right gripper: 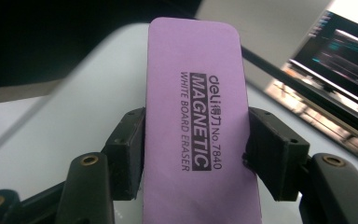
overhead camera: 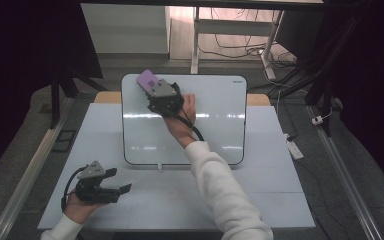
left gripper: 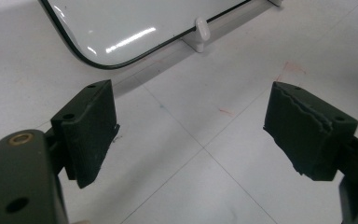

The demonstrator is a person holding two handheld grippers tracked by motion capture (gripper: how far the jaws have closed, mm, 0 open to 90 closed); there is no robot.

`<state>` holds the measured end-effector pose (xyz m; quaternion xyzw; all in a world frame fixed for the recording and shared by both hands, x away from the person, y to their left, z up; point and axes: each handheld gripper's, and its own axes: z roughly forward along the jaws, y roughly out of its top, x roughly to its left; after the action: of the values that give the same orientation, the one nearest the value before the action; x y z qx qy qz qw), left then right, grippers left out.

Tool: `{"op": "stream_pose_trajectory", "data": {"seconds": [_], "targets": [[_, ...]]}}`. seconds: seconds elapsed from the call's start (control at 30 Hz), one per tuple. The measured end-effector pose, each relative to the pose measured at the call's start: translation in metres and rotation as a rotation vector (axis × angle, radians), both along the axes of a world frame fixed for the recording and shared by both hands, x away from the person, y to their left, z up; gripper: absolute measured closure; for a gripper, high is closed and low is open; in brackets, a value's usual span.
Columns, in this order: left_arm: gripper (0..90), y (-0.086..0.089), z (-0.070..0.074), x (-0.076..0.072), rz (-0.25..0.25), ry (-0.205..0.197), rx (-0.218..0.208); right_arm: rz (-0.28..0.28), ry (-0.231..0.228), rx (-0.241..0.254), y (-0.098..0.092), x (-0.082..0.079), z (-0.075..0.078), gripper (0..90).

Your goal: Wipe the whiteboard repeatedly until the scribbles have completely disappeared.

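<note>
Your right hand-held gripper pinches the purple eraser, whose lower end is cut off, over the whiteboard. Your left hand-held gripper hangs spread above the surface.

White table, tangled cables on the floor behind, white power strip at right, lit screen

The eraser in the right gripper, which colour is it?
The eraser is light purple with black printed lettering, clearest in the right gripper view.
</note>
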<state>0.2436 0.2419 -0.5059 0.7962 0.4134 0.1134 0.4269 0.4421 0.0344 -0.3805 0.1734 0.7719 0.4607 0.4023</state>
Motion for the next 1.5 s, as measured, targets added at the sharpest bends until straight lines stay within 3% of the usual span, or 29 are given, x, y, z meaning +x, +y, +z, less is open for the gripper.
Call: {"op": "stream_pose_trajectory", "data": {"seconds": [0.13, 0.3, 0.47, 0.6, 0.7, 0.93, 1.07, 1.23, 1.5], "targets": [[17.8, 0.001, 0.0, 0.0, 0.002, 0.0, -0.002, 0.075, 0.036, -0.009, 0.014, -0.002, -0.004, 39.9], [17.8, 0.001, 0.0, 0.0, 0.001, -0.001, -0.001, 0.126, 0.074, -0.006, 0.007, -0.004, -0.003, 39.9], [17.8, 0.0, 0.0, 0.0, 0.003, 0.001, 0.0, 0.061, 0.098, 0.077, -0.032, -0.002, 0.0, 39.9], [17.8, -0.002, 0.0, 0.001, 0.002, 0.002, 0.003, -0.029, 0.098, 0.092, -0.068, -0.005, 0.0, 39.9], [17.8, -0.003, 0.0, 0.002, -0.001, 0.002, 0.006, -0.064, 0.096, 0.089, -0.092, -0.011, -0.003, 39.8], [17.7, -0.005, 0.001, 0.004, 0.002, 0.006, -0.002, -0.075, 0.096, 0.14, -0.142, -0.045, -0.009, 39.8], [17.9, -0.006, 0.003, 0.005, 0.003, 0.003, -0.011, -0.059, 0.096, 0.121, -0.162, -0.071, -0.02, 39.8], [18.2, -0.011, 0.006, 0.008, -0.003, 0.002, -0.018, -0.037, 0.129, 0.116, -0.183, -0.097, -0.034, 39.8], [18.6, -0.023, 0.012, 0.012, -0.026, -0.001, -0.027, -0.007, 0.152, 0.076, -0.2, -0.126, -0.06, 39.8]]}}
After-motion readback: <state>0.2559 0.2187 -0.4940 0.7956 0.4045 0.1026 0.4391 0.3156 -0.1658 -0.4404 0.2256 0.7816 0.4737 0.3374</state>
